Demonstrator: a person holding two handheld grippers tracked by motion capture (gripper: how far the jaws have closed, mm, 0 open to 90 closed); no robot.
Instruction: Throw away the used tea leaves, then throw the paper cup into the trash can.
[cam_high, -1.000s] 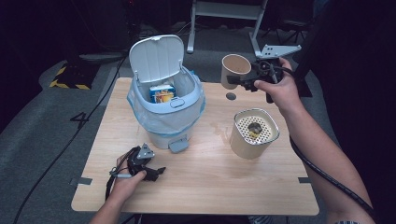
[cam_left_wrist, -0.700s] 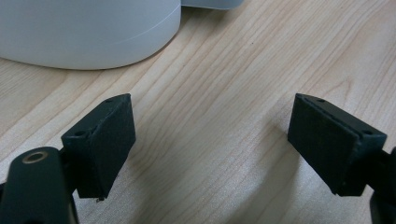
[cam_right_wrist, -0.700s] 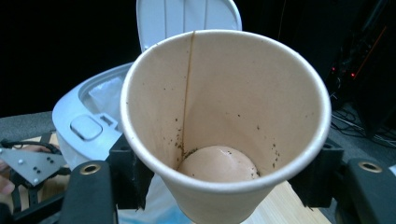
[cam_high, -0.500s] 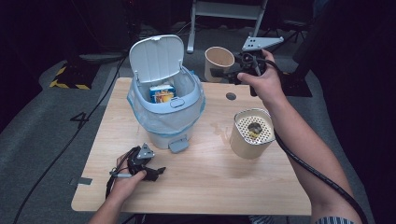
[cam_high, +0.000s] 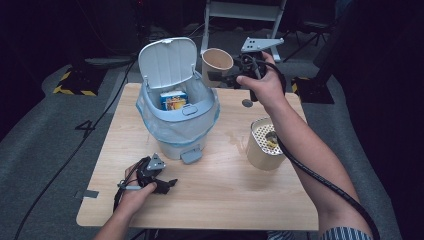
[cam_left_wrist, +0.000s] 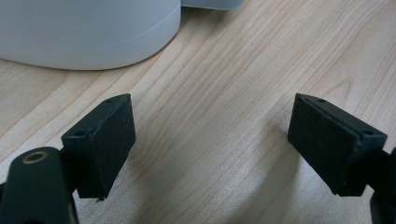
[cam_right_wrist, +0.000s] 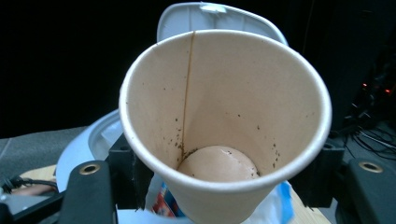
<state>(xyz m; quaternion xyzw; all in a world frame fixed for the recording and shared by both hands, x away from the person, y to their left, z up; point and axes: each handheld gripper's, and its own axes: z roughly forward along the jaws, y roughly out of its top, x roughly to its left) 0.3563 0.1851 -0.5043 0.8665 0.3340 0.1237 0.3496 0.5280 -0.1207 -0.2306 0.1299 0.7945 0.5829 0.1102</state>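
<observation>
Nearest, the left hand (cam_high: 134, 192) is resting the left tongs (cam_high: 167, 184) on the wooden surface (cam_high: 225, 190), jaws spread wide, just before the white pedal bin (cam_high: 178, 117). Farther back, the outstretched right arm is holding the right tongs (cam_high: 216, 76) clamping a tilted, speck-stained paper cup (cam_high: 216, 62) beside the bin's raised lid (cam_high: 166, 62).

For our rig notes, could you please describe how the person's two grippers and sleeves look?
Both grippers are black, each with two flat, rectangular padded fingers. The right gripper carries a grey three-cornered plate with holes and trails a thick black cable. The left gripper has a smaller grey plate. A striped sleeve shows on the right arm.
</observation>
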